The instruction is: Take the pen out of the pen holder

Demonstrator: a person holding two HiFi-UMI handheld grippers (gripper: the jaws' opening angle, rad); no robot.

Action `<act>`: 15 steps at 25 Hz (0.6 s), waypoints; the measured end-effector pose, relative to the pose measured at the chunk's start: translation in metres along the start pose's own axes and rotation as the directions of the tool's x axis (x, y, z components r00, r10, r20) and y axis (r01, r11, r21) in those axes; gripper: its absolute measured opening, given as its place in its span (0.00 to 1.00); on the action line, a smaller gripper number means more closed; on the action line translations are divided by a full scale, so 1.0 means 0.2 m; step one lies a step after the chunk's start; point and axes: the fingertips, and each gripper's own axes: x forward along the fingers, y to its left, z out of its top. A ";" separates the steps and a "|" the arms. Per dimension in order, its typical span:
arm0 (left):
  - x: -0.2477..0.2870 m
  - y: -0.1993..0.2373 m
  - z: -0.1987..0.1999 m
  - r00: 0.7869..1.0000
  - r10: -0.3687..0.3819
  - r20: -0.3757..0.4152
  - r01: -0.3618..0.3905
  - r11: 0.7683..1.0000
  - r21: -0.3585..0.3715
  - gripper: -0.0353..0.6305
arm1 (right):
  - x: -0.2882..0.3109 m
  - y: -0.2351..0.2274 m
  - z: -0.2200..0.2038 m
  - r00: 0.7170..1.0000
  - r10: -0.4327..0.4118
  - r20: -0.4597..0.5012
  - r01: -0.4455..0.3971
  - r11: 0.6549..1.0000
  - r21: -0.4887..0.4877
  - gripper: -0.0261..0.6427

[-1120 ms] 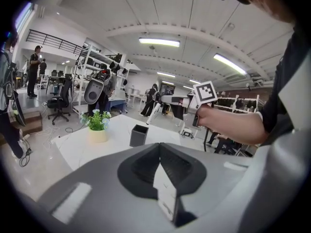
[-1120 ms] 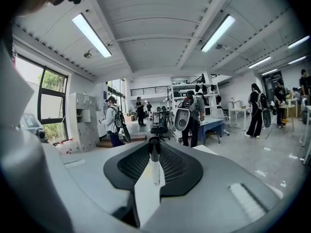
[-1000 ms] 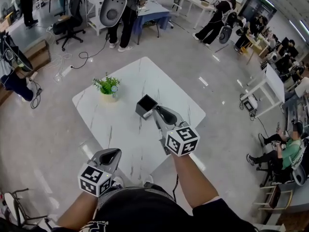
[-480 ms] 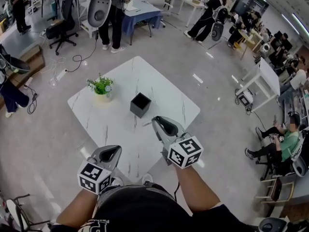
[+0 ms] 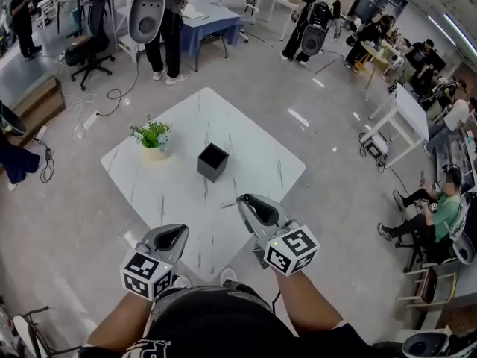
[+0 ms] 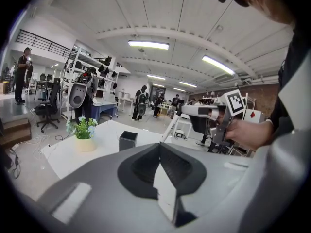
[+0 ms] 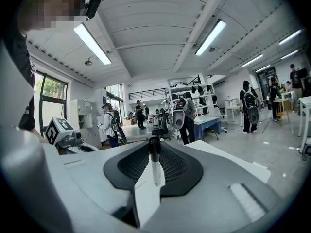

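Indoors, a marble table (image 5: 246,140) carries the pen holder (image 5: 212,162).

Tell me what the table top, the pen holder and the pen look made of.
The table top: white with grey veins, smooth, so marble or a marble-look slab. The pen holder: matte black, likely plastic or metal. The pen: pale barrel, black end, probably plastic.

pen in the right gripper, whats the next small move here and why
Probably lower the right gripper toward the bare table in front of it, ready to lay the pen down. The pen is clamped between its fingers and is already clear of the black pen holder, which stands apart farther up the table. The left gripper is shut and empty.
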 end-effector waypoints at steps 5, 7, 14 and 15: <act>0.00 0.00 0.02 1.000 -0.006 0.005 0.006 1.000 0.002 0.14 | -0.07 0.02 -0.02 1.000 -0.009 0.001 0.009 1.000 0.019 0.14; 0.00 0.00 0.02 1.000 -0.008 0.005 0.008 1.000 0.003 0.14 | -0.08 0.04 -0.03 1.000 -0.009 0.000 0.009 1.000 0.021 0.14; 0.03 0.01 0.01 1.000 -0.018 0.007 0.018 1.000 0.008 0.14 | -0.12 0.08 -0.08 1.000 0.001 -0.013 0.000 1.000 0.020 0.14; 0.03 0.01 0.01 1.000 -0.020 0.006 0.019 1.000 0.009 0.14 | -0.13 0.09 -0.09 1.000 0.001 -0.016 -0.001 1.000 0.021 0.14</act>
